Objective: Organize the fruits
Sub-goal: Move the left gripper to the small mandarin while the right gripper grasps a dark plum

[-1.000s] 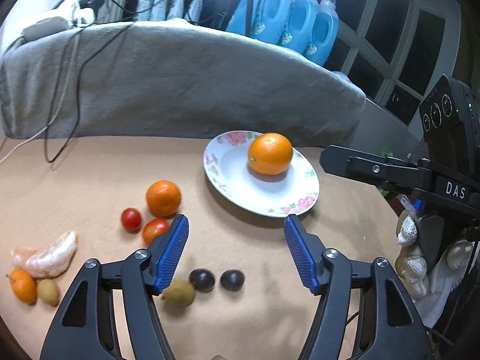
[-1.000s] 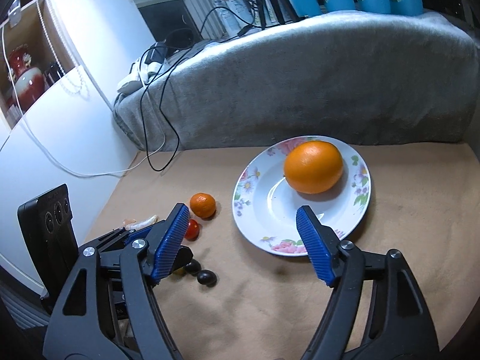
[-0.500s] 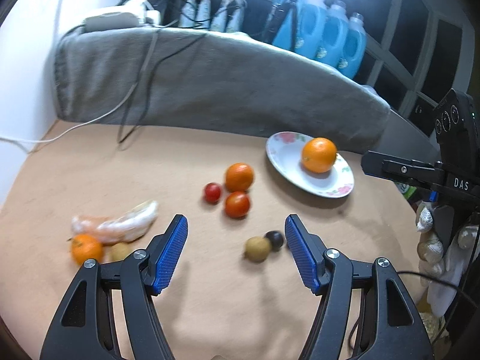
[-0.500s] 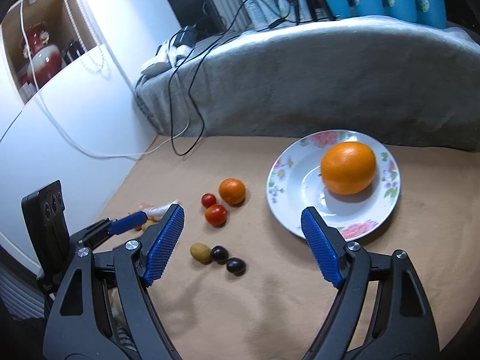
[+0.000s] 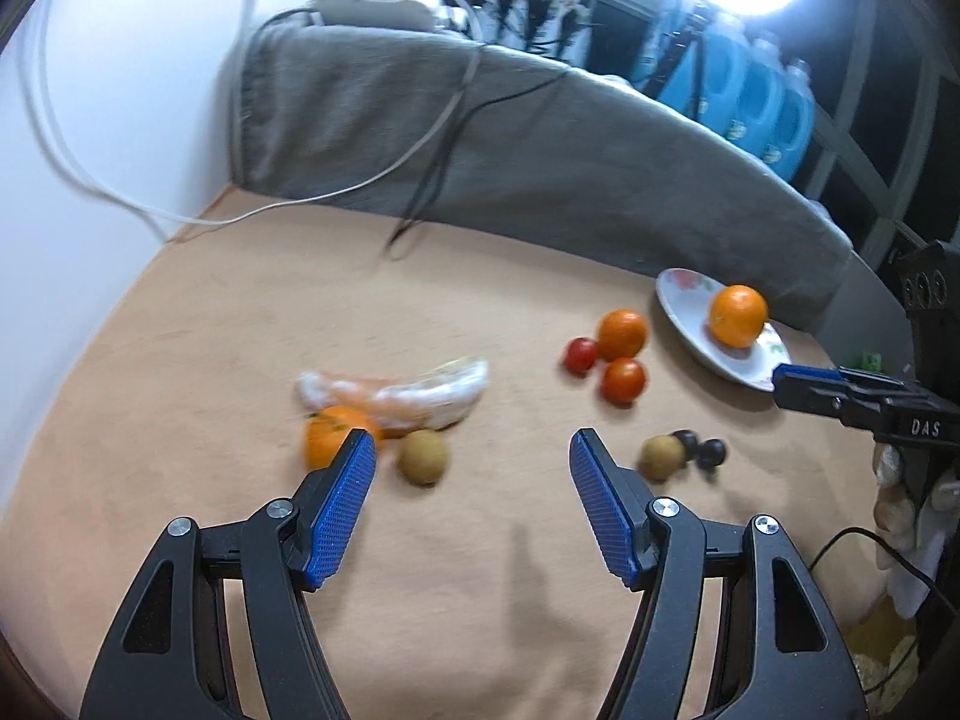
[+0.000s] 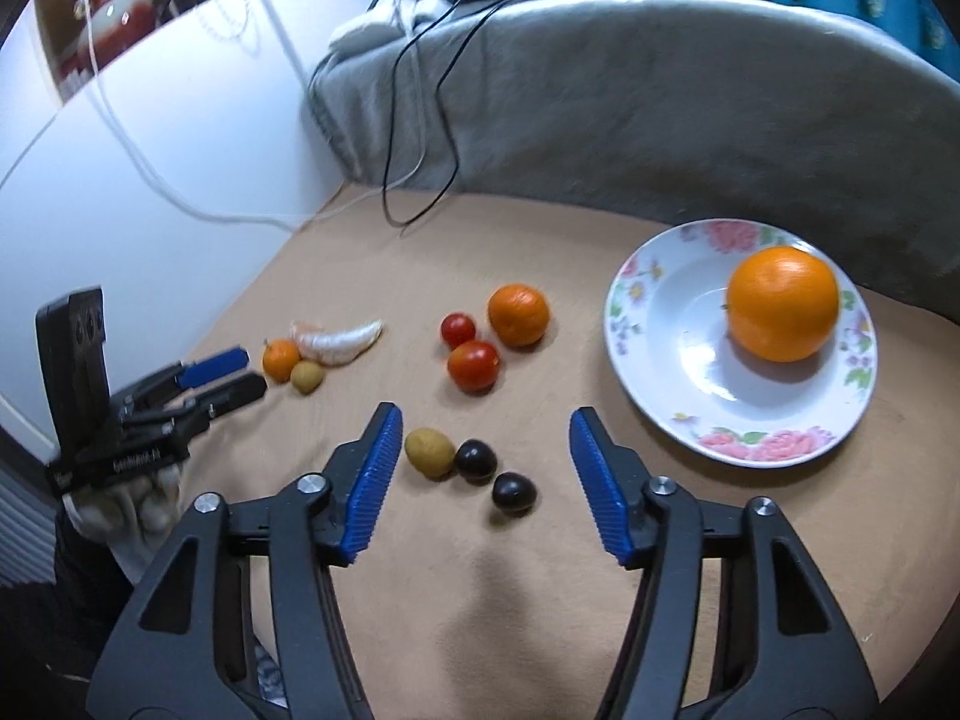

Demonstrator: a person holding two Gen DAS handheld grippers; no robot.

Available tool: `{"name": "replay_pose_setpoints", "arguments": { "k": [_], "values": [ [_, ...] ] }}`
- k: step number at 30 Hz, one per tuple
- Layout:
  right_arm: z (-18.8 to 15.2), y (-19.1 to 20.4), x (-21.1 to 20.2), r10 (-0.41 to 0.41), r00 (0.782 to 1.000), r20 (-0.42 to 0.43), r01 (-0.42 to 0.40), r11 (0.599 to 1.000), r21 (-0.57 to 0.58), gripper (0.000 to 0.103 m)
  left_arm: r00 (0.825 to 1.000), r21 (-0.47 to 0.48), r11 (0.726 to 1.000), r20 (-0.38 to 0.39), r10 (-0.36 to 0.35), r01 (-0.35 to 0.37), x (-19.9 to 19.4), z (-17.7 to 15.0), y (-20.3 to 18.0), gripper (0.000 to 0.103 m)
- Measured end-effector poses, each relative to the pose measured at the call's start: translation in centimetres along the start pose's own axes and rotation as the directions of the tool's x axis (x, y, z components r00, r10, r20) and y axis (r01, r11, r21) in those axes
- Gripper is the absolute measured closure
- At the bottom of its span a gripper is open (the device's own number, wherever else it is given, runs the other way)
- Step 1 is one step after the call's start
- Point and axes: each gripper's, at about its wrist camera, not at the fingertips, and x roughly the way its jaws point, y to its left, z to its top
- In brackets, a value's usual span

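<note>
A floral plate (image 6: 678, 360) holds a large orange (image 6: 782, 303) at the right; it also shows in the left wrist view (image 5: 684, 309). On the tan table lie a mandarin (image 6: 518, 314), two red tomatoes (image 6: 473, 364), a brown fruit (image 6: 429, 452) and two dark fruits (image 6: 475, 460). At the left lie peeled segments (image 5: 420, 396), a small orange (image 5: 330, 429) and another brown fruit (image 5: 423, 457). My left gripper (image 5: 471, 504) is open and empty, just short of that left group. My right gripper (image 6: 480, 480) is open and empty, its jaws either side of the brown and dark fruits.
A grey cloth-covered ledge (image 6: 630, 96) with cables (image 6: 420, 120) runs along the table's back. Blue bottles (image 5: 738, 102) stand behind it. A white wall (image 5: 90, 150) borders the left edge.
My left gripper has swung left from the plate toward the peeled segments and small orange. My right gripper has pulled back and left, and now frames the brown and dark fruits.
</note>
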Motion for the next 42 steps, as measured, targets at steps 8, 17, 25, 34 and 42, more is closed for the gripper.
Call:
{"name": "replay_pose_setpoints", "arguments": {
  "k": [8,17,25,34,42],
  "values": [
    [-0.2,0.6,2.9,-0.023,0.994,-0.106,0.019,0.999,-0.044,0.059,0.999,-0.066,0.997,-0.002,0.051,-0.051,-0.3,-0.7,3.3,0.036],
    [-1.3,-0.2,4.7,-0.056,0.982,-0.182,0.049,0.998,-0.042,0.062,0.998,-0.106,0.993,-0.022,0.054,-0.056,0.5,-1.0,5.2,0.038],
    [-1.9,-0.4,5.0,-0.062,0.977,-0.205,0.054,0.998,-0.044,0.063,0.999,-0.137,0.99,-0.05,0.016,-0.023,2.1,-0.6,6.0,0.042],
    [-2.1,-0.8,5.6,-0.069,0.971,-0.228,0.06,0.997,-0.05,0.069,0.997,-0.126,0.992,-0.077,0.015,-0.025,3.2,-0.5,6.0,0.047],
    [-2.3,-1.3,6.0,-0.079,0.967,-0.24,0.07,0.996,-0.048,0.074,0.996,-0.112,0.993,-0.091,0.025,-0.035,3.8,-0.4,5.9,0.053]
  ]
}}
